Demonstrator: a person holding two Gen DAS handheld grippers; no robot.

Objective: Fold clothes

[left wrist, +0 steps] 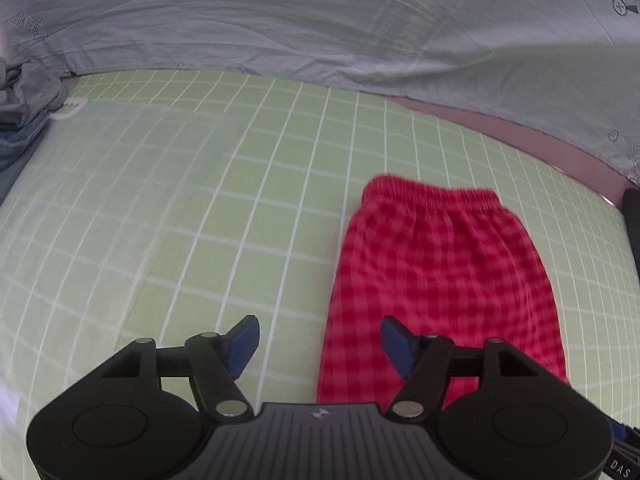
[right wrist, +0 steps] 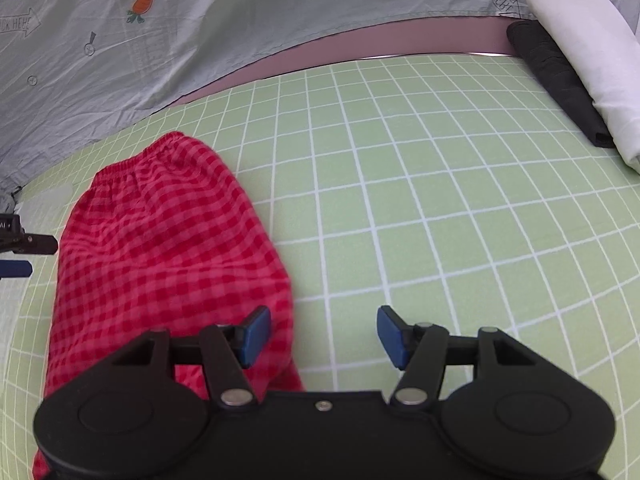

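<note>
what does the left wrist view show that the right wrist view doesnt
Only the left wrist view shows the grey and denim clothes pile at the far left. Only the right wrist view shows the folded white and black garments at the far right. Both show the red checked pants on the green grid sheet, the carrot-print cloth, and an open hand-held gripper.

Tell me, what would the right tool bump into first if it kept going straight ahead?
Probably just the green checked sheet: the right tool points past the red checked pants, which lie to its left. Depth is hard to judge.
</note>
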